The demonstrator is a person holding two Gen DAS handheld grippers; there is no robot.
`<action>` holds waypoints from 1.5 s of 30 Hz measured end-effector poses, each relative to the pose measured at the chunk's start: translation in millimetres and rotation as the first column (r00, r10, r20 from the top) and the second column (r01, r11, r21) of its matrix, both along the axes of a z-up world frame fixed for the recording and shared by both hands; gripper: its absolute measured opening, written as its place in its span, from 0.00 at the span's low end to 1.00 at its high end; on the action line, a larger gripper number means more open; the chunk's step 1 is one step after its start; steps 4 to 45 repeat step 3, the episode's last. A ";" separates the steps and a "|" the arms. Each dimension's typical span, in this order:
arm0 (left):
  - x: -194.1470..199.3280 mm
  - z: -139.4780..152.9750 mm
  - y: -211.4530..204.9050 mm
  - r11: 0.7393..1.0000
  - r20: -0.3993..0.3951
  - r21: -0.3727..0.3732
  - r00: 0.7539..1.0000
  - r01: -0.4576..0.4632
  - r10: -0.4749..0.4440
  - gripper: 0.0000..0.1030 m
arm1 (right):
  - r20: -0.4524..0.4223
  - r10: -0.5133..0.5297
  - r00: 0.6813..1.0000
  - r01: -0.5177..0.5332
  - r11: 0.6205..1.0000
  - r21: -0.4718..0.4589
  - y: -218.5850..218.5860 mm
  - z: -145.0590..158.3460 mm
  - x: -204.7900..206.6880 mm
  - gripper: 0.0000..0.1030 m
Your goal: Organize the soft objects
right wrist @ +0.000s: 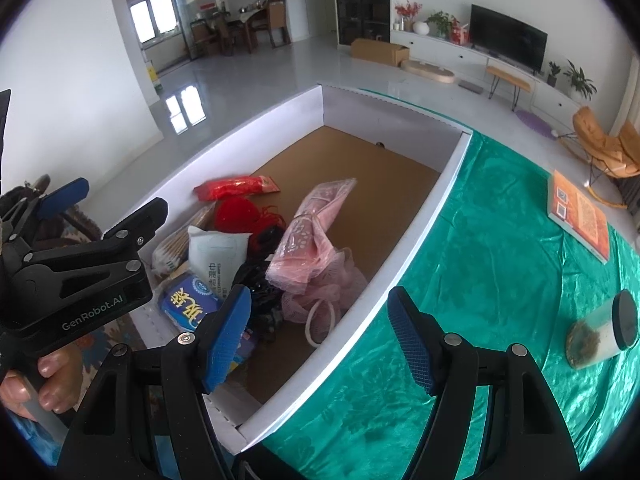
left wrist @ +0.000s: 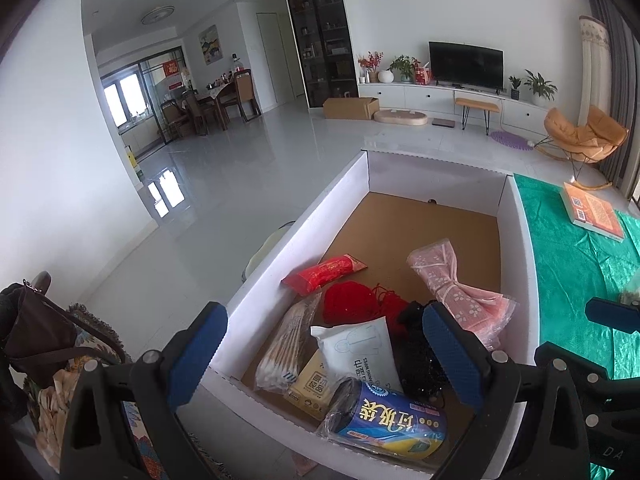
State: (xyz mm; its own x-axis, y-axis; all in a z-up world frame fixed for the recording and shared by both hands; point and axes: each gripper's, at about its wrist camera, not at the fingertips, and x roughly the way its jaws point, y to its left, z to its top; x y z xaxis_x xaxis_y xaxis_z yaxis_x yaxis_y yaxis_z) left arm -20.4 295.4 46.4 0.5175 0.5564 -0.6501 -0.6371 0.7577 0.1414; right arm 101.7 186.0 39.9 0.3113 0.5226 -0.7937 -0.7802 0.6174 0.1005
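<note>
Soft packets (left wrist: 352, 344) heaped in the white box (left wrist: 520, 240); left gripper (left wrist: 324, 348) and right gripper (right wrist: 320, 340) both agape, empty.

Box (right wrist: 420, 216): matt white card walls with a bare brown cardboard floor; cloth (right wrist: 480, 280) beside it: green fabric with a satiny sheen and creases. Contents: wipes pack (right wrist: 218, 252) and red packet (right wrist: 236, 187) in glossy plastic film, pink bag (right wrist: 308, 232) of thin translucent plastic, pouf (right wrist: 320, 296) of pink mesh netting, yarn (left wrist: 348, 302) red and fuzzy. Grippers: matt black plastic frames with metal rivets, finger pads (right wrist: 412, 344) of blue, finely textured rubber; jar (right wrist: 600, 330) of clear plastic with a matt dark lid.
</note>
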 end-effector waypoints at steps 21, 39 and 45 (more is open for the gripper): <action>-2.5 5.9 -8.1 1.000 0.037 0.024 0.999 0.000 0.000 1.00 | 0.002 -0.008 1.000 0.007 1.000 0.017 -6.7 2.7 0.5 0.72; -2.5 5.9 -8.1 1.000 0.037 0.024 0.999 0.000 0.000 1.00 | 0.002 -0.008 1.000 0.007 1.000 0.017 -6.7 2.7 0.5 0.72; -2.5 5.9 -8.1 1.000 0.037 0.024 0.999 0.000 0.000 1.00 | 0.002 -0.008 1.000 0.007 1.000 0.017 -6.7 2.7 0.5 0.72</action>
